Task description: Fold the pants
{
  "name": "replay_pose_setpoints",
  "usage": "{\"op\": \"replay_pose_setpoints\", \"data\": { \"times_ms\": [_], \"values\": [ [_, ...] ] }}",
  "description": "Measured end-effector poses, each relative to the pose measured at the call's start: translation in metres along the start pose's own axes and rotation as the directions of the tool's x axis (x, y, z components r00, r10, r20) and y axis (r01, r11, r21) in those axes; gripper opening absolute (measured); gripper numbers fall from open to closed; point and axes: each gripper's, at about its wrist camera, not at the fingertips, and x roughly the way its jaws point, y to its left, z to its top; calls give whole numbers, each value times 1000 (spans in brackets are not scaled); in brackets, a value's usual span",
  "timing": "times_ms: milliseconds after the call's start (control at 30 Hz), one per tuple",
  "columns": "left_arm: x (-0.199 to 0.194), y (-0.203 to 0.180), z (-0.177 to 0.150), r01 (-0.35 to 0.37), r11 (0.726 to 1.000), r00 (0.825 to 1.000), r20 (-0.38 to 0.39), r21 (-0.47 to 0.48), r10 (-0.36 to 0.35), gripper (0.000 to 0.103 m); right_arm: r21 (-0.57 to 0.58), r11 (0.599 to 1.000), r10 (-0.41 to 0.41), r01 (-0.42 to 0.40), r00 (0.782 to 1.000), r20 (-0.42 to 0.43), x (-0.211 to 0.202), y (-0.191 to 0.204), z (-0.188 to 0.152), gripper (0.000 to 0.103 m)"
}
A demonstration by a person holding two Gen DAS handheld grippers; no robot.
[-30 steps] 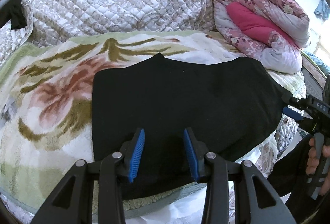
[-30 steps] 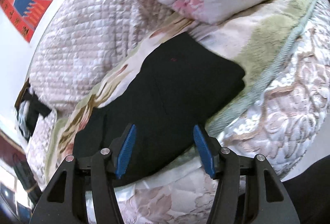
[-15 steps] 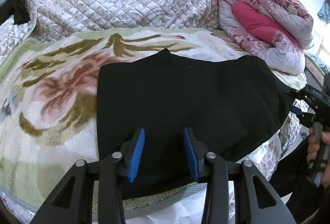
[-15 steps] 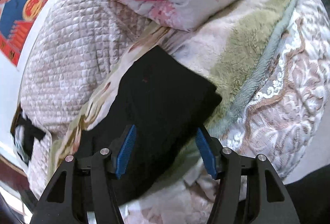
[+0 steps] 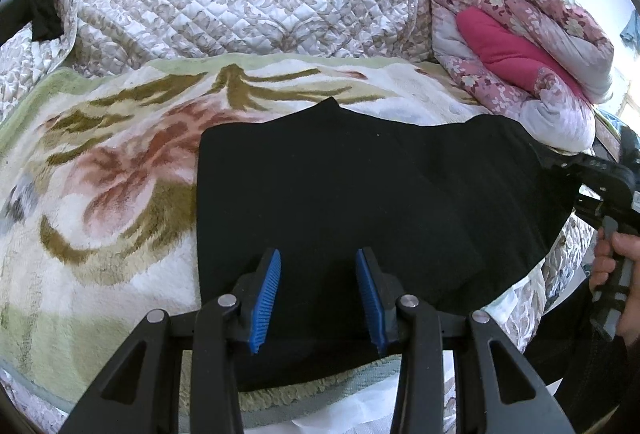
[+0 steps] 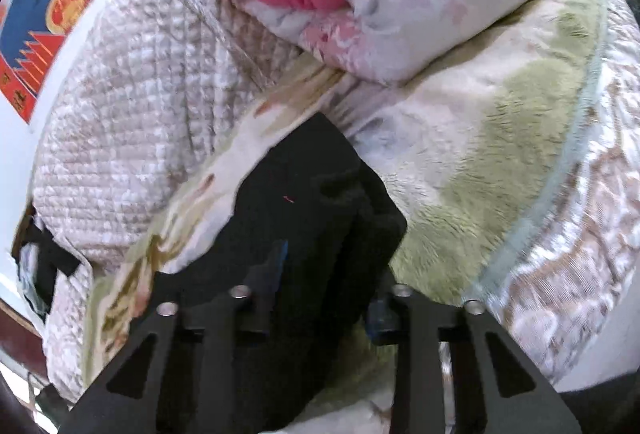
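Left wrist view: left tongs [image 5: 318, 292] wide apart, hovering over black pants [image 5: 360, 202] spread flat on floral blanket [image 5: 100, 170]; right tongs [image 5: 560, 170] at pants' right edge.

Right wrist view: right tongs [image 6: 328, 278] straddling bunched pants [image 6: 312, 202] end, fabric between blurred pads; grip uncertain.

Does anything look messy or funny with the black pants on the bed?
A little. The right end of the black pants is bunched into lumpy folds between the right tongs, not flat. The rest lies smooth on the flowered blanket. Nothing looks torn or spilled.
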Motion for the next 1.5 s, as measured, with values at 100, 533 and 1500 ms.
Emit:
{"op": "replay_pose_setpoints", "data": {
  "times_ms": [100,533,1500],
  "values": [
    [-2,5,6,-12,1000,1000,5,-4,12,42,-43,999,22,-21,1000,15,-6,12,4,25],
    [-8,60,33,-74,988,996,43,-139,81,42,-399,880,242,-257,966,-87,-11,158,-12,22],
    [-31,123,15,-147,937,985,44,-317,170,42,-734,462,201,-498,865,-461,53,259,-190,23]
  ]
}}
